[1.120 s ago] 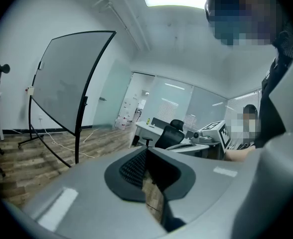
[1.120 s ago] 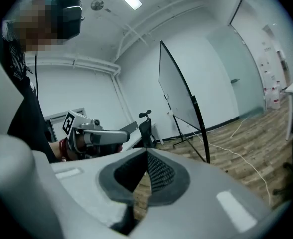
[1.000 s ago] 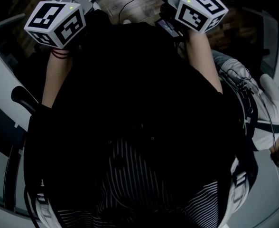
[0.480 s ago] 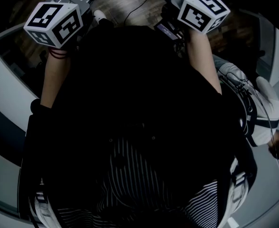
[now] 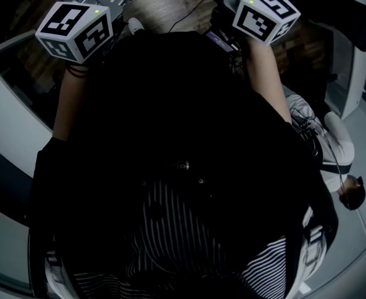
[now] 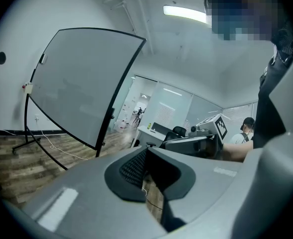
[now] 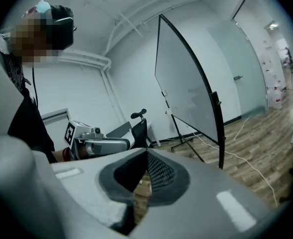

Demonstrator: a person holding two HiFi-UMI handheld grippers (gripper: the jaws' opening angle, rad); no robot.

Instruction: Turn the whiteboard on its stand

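**Whiteboard ahead, both grippers closed on nothing**

In the left gripper view the left gripper [image 6: 145,169] had its jaws drawn together with nothing between them; the whiteboard [image 6: 81,81] stood well apart from it, up and to the left, tilted above the wooden floor [image 6: 22,166].

In the right gripper view the right gripper [image 7: 145,176] was likewise closed and empty; the board rose at the right, one dark edge toward us, on the post of its stand [image 7: 219,157].

In the head view our dark torso [image 5: 183,142] filled the picture; the left marker cube [image 5: 74,31] and right marker cube [image 5: 264,14] sat near the top edge; the board did not show.

We judged the panel large, stiff and smooth-faced, so pads would slip on the face; the dark frame at a side edge, away from the pivot, looked the best hold; the thin stand might shift. We saw no container.
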